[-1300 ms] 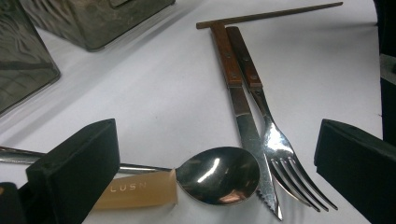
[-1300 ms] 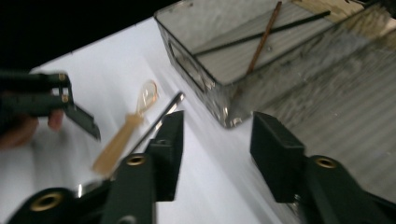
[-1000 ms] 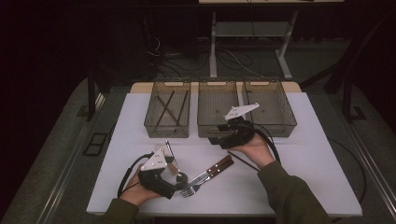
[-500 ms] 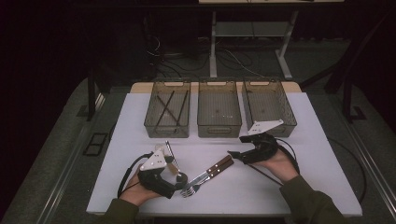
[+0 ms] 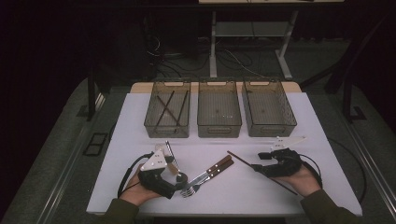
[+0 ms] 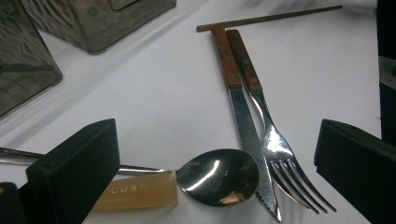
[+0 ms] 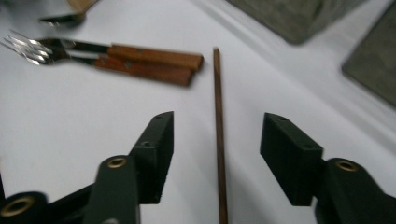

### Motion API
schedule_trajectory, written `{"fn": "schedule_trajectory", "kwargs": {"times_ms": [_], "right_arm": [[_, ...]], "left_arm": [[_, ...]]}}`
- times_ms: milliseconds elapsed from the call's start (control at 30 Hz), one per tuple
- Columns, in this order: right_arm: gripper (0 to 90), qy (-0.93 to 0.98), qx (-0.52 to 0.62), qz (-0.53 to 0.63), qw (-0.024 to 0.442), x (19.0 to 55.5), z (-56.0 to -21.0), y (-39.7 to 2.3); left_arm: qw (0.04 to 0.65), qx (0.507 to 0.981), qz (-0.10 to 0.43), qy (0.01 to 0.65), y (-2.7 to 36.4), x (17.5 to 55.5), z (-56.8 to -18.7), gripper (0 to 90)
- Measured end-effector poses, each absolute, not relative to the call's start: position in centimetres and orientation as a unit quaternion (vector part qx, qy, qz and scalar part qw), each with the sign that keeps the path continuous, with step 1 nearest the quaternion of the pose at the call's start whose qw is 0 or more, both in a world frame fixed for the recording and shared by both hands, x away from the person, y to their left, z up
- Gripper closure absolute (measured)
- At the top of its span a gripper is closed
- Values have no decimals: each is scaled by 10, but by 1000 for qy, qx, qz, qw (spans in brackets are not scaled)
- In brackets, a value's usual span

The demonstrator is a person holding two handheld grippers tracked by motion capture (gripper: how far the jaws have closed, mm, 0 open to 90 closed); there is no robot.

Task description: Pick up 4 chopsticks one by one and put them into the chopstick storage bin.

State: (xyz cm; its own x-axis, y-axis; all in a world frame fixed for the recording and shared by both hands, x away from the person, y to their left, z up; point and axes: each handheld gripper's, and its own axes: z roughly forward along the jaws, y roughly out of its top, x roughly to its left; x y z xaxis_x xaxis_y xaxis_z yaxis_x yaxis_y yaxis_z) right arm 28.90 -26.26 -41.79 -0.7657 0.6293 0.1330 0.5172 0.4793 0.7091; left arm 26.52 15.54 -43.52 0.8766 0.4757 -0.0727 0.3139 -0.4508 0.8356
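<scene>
Sorting cutlery into bins, by the look of it; step in hand is the pick-up of the loose chopstick [image 5: 261, 171].

High view: right gripper [image 5: 256, 167] sits low near the tabletop's front right corner, straddling the chopstick, which lies diagonally on the white top, apart from the knife [image 5: 211, 171] and fork [image 5: 205, 178] near the front edge's middle. Left gripper [image 5: 180, 182] rests near the front left, by the spoon [image 5: 175, 170]. Three bins line the back edge: left bin [image 5: 149, 122] holds a few dark sticks, apparently chopsticks; middle bin [image 5: 219, 125] and right bin [image 5: 268, 128] look empty, save for faint specks.

Left gripper view: jaws wide apart, clamped on nothing. Spoon bowl [image 6: 217, 177] lies between them, touching the knife blade [image 6: 250, 135]; fork [image 6: 280, 154] lies against the knife. The chopstick's end [image 6: 268, 18] touches the knife handle's tip.

Right gripper view: jaws stand apart and have just been closing, with the chopstick [image 7: 218, 140] between them, untouched by either pad.

Next move, my guess: finish closing on the stick, pinching square so it doesn't roll or pivot, lift clear of the knife handle, carry to the left bin with the others.
</scene>
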Motion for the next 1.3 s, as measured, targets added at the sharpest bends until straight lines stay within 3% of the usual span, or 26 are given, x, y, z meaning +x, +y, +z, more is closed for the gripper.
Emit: {"fn": "schedule_trajectory", "kwargs": {"times_ms": [133, 533, 1300], "right_arm": [[568, 856, 342, 382, 69, 281, -423, -276], [751, 872, 337, 350, 59, 273, -438, -288], [853, 886, 326, 322, 64, 273, -444, -283]], "left_arm": [[469, 847, 86, 233, 155, 265, -435, 0], [467, 848, 87, 234, 155, 265, -436, 0], [462, 852, 86, 230, 154, 265, -436, 0]]}}
